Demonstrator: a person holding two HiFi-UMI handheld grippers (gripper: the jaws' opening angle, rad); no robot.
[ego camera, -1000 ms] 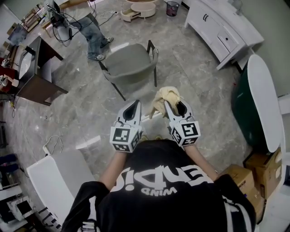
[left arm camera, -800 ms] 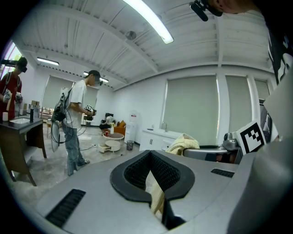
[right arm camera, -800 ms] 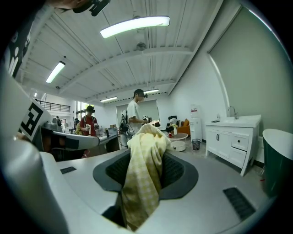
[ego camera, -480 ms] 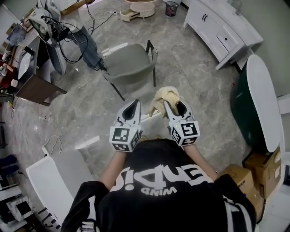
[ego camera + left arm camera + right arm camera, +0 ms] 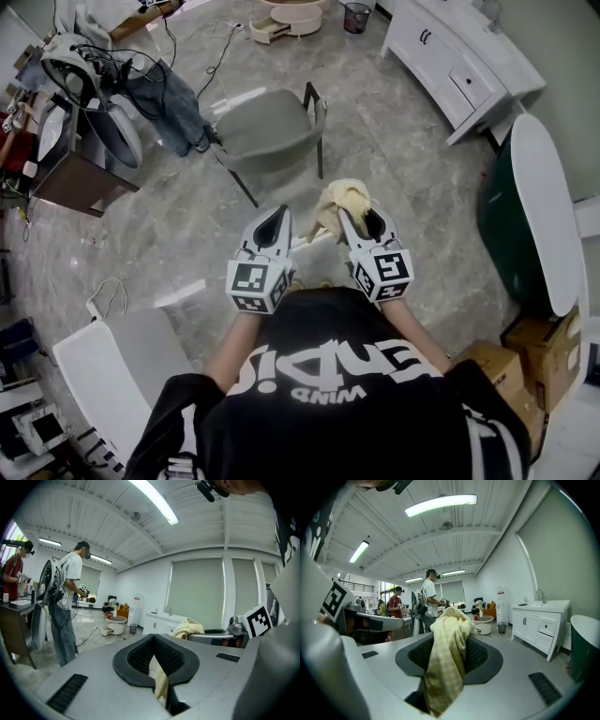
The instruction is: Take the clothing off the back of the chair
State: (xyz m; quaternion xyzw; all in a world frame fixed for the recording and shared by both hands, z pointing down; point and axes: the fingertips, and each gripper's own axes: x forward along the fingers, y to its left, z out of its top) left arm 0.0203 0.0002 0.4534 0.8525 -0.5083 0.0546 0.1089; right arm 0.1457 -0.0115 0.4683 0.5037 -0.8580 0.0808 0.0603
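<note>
Both hands reach out nearly level before the chest, side by side. The right gripper (image 5: pixel 352 217) has its jaws partly apart, clamped on a bunched pale yellow checked cloth (image 5: pixel 343 195) that rises past the jaw tips. The left gripper (image 5: pixel 277 217) has its jaws nearly together. A pale strip shows in their slit, and I cannot tell whether it is cloth. Ahead on the grey marble floor (image 5: pixel 412 159) stands a grey shell chair with dark legs (image 5: pixel 272 131), its back bare, well apart from the cloth. A long white cabinet (image 5: pixel 464 66) lines the floor's right edge. A person in jeans (image 5: pixel 173 103) stands just left of the chair.
</note>
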